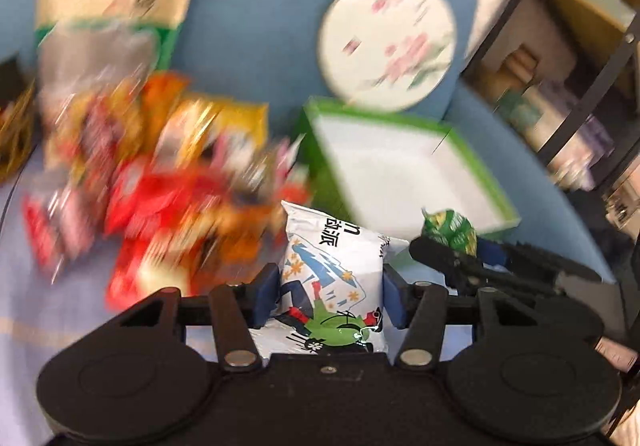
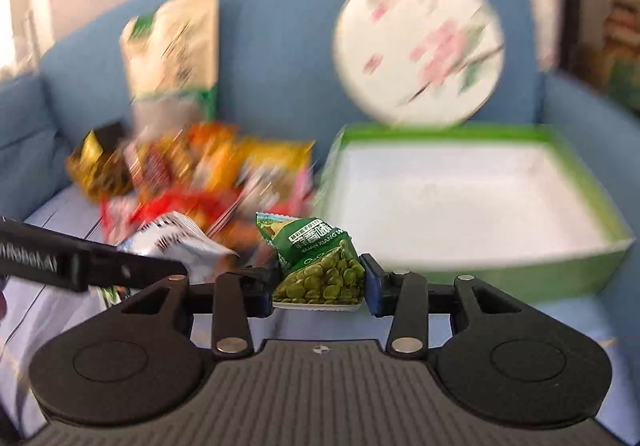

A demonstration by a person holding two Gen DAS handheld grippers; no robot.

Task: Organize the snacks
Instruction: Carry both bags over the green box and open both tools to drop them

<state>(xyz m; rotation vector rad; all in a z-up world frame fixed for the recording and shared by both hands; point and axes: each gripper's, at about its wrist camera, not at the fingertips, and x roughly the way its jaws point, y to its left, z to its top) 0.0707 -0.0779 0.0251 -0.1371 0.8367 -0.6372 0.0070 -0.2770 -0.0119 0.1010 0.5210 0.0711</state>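
Snacks: a blurred heap of red, orange and yellow foil snack packets (image 2: 192,182) lies on the blue sofa seat (image 1: 256,26), left of the box.
Box: the shallow green-rimmed cardboard box with a white floor (image 2: 460,206) lies open-topped, nothing inside; a round floral cushion (image 2: 418,42) leans just behind its far rim.
Left gripper (image 1: 330,296): clamped on a white cartoon-printed snack packet (image 1: 332,274), near the box's corner.
Right gripper (image 2: 320,282): pinching a green pea snack packet (image 2: 316,262), just before the box's near rim.
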